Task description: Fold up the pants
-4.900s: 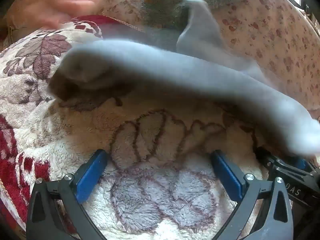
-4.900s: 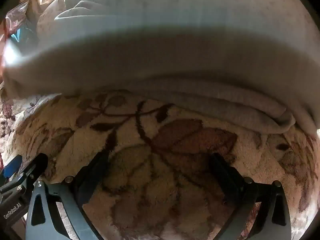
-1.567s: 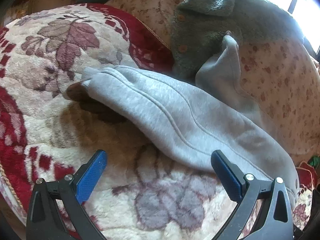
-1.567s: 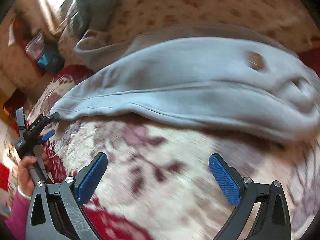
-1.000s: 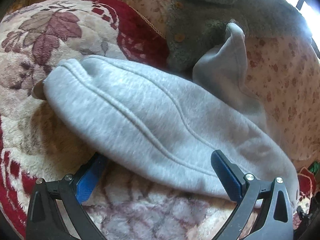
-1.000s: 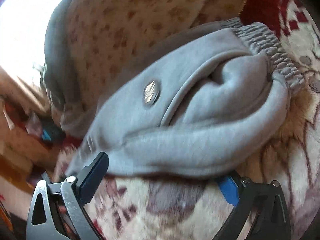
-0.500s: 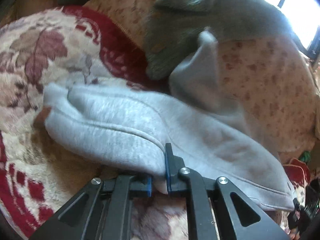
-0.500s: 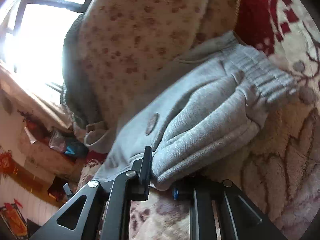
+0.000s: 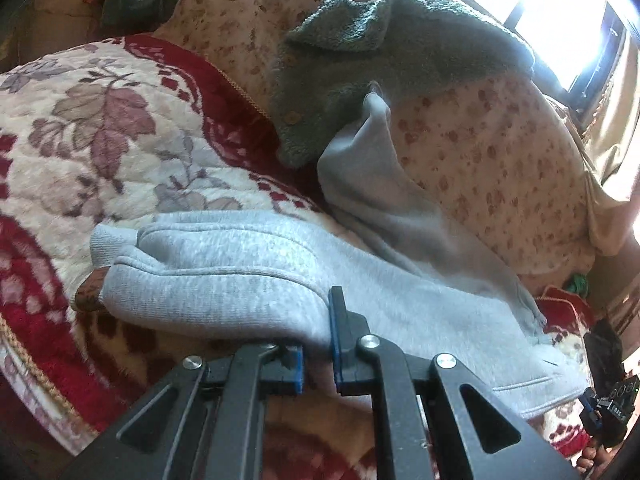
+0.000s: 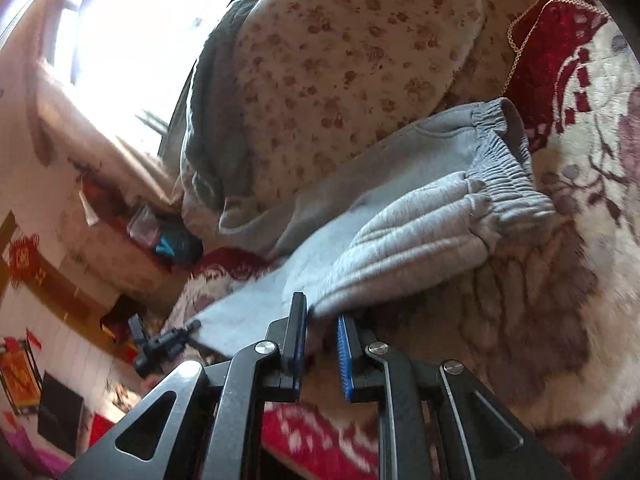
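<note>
The light grey fleece sweatpants (image 9: 248, 276) are lying lengthwise across the red-and-cream floral blanket (image 9: 80, 128), the left claw (image 9: 318, 354) clamping the near edge by the cuff and the right claw (image 10: 320, 354) clamping near the elastic waistband (image 10: 504, 172) (each at its own end).

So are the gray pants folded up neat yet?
Not yet. The gray pants lie lengthwise along the blanket, one leg trailing up the cushion. Both grippers, left and right, pinch the near edge.

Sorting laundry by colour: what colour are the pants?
Light grey sweatpants, plain; clearest in the left wrist view.
</note>
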The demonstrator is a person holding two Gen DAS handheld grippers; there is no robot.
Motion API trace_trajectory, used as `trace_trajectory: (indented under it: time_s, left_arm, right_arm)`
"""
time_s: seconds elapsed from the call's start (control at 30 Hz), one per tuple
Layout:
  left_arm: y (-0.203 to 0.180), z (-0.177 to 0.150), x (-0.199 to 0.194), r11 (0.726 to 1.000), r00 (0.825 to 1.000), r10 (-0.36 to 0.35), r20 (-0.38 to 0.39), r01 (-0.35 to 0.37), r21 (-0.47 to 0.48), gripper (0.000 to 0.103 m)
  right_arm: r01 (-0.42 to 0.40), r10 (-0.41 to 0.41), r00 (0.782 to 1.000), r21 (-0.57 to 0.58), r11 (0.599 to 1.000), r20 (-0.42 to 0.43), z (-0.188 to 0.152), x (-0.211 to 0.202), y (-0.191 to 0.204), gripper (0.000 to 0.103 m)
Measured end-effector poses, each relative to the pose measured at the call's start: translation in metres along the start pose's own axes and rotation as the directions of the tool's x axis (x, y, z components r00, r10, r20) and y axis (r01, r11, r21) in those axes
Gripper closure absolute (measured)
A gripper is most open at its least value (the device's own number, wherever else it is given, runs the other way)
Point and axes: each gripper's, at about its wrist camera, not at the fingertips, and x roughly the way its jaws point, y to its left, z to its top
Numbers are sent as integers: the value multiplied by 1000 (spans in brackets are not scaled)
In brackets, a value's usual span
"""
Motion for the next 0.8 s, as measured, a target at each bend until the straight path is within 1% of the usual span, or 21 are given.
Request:
trace_trajectory:
  time_s: [0.03,0.1,0.17,0.23,0.33,0.43,0.47,0.5,0.53,0.57,0.6,0.63,0.7,0.77,0.8]
  left_arm:
    - [2,-5,-2,1000,1000,1,-5,-1,1,93]
    - [5,-16,-1,1000,1000,18,-20,-18,5,93]
    - [8,-26,2,999,999,33,-26,-33,-1,93]
    - [12,-35,3,998,998,56,-25,-56,-10,93]
    - [15,-42,3,997,997,81,-17,-81,-3,93]
    - [20,-45,4,996,996,90,-18,-90,-17,93]
    - [23,-45,4,995,995,93,-16,-94,-26,93]
    - [24,-46,5,995,995,96,-15,-96,-32,91]
    - [26,-48,5,994,995,98,-14,-98,-42,90]
    - [28,-48,5,994,996,93,-11,-94,-58,89]
    - [30,-49,5,993,995,97,-9,-97,-70,82]
    - [32,-50,5,991,994,112,-5,-112,-79,77]
    - [36,-51,4,987,991,130,4,-129,-98,57]
    - [42,-49,0,984,993,121,20,-117,-135,49]
    - [45,-48,-1,982,993,117,28,-111,-150,43]
  right_arm:
    - [-4,4,1000,4,1000,-8,-7,-3,-4,96]
    - [20,-20,1000,15,1000,-7,-11,-7,-9,96]
    - [50,-49,999,39,998,-18,-15,-8,-20,96]
    - [51,-49,998,95,994,-26,-16,-7,-30,91]
    - [100,-88,994,185,978,-71,-20,-1,-47,90]
    - [140,-125,989,210,968,-83,-23,-1,-60,88]
    - [161,-147,986,218,963,-79,-22,-2,-65,84]
    - [172,-158,984,230,958,-79,-22,-2,-69,61]
    - [169,-155,985,252,953,-73,-22,-3,-73,23]
    - [153,-142,988,281,948,-58,-22,-4,-78,11]
    - [140,-132,990,298,944,-44,-22,-4,-81,7]
    - [139,-130,990,300,944,-50,-20,-1,-83,7]
    - [148,-135,989,299,943,-63,-18,4,-86,7]
    - [146,-133,989,325,935,-62,-16,13,-93,7]
    - [138,-124,990,346,928,-63,-14,19,-98,7]
